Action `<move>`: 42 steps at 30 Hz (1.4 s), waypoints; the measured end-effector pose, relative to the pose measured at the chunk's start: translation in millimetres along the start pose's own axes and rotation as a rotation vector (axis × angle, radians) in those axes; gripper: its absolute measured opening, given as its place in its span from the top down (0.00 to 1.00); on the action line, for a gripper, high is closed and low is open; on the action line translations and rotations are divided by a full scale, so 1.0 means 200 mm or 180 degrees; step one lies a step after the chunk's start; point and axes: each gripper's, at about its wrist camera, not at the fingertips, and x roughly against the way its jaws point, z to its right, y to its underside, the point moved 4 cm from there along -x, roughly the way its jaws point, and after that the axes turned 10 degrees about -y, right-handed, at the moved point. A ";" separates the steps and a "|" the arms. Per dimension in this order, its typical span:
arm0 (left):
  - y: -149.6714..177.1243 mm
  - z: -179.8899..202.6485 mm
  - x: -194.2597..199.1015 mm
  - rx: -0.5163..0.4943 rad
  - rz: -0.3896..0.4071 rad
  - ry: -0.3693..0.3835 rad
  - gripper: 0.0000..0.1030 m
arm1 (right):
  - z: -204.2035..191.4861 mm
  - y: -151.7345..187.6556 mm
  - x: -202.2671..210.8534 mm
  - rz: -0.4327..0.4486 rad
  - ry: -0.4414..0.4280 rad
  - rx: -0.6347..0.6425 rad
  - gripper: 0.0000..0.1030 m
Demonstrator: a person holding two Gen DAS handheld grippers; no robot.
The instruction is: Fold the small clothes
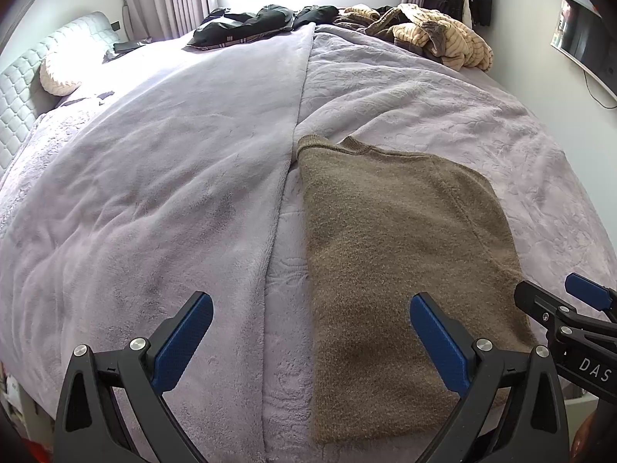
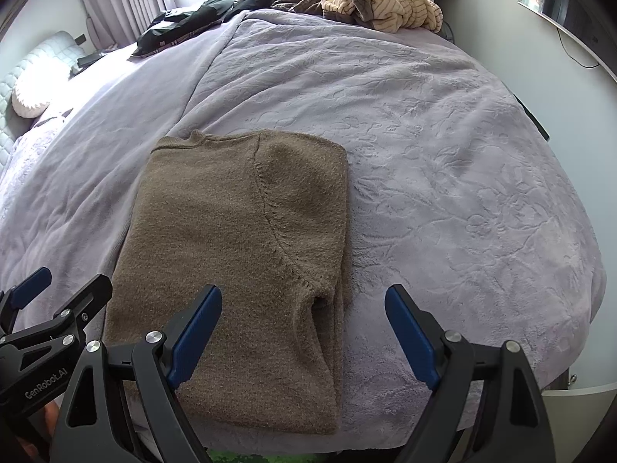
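A brown knit sweater [image 1: 405, 254] lies flat on the lilac bed blanket [image 1: 154, 193], folded lengthwise into a long panel with its neckline at the far end; it also shows in the right wrist view [image 2: 239, 254]. My left gripper [image 1: 310, 332] is open and empty above the sweater's near left edge. My right gripper [image 2: 304, 328] is open and empty above the sweater's near right edge, where a folded sleeve lies. The right gripper shows at the right edge of the left wrist view [image 1: 555, 301], and the left gripper shows at the left edge of the right wrist view [image 2: 58, 289].
A heap of tan and brown clothes [image 1: 432, 34] and dark clothes [image 1: 250, 23] lie at the far end of the bed. A white pillow [image 1: 58, 73] and quilted headboard [image 1: 23, 88] are at the left. A wall screen [image 1: 586, 42] hangs at the right.
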 end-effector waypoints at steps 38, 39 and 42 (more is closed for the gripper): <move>0.01 -0.01 -0.02 0.0001 -0.0051 0.0008 0.01 | -0.02 0.01 -0.01 -0.0023 -0.0018 0.0001 0.14; 0.00 -0.01 -0.02 -0.0003 -0.0054 0.0005 0.01 | -0.02 0.01 -0.01 -0.0024 -0.0018 0.0001 0.14; 0.00 -0.01 -0.03 -0.0013 -0.0064 0.0019 0.01 | -0.03 0.02 -0.01 -0.0022 -0.0015 0.0004 0.14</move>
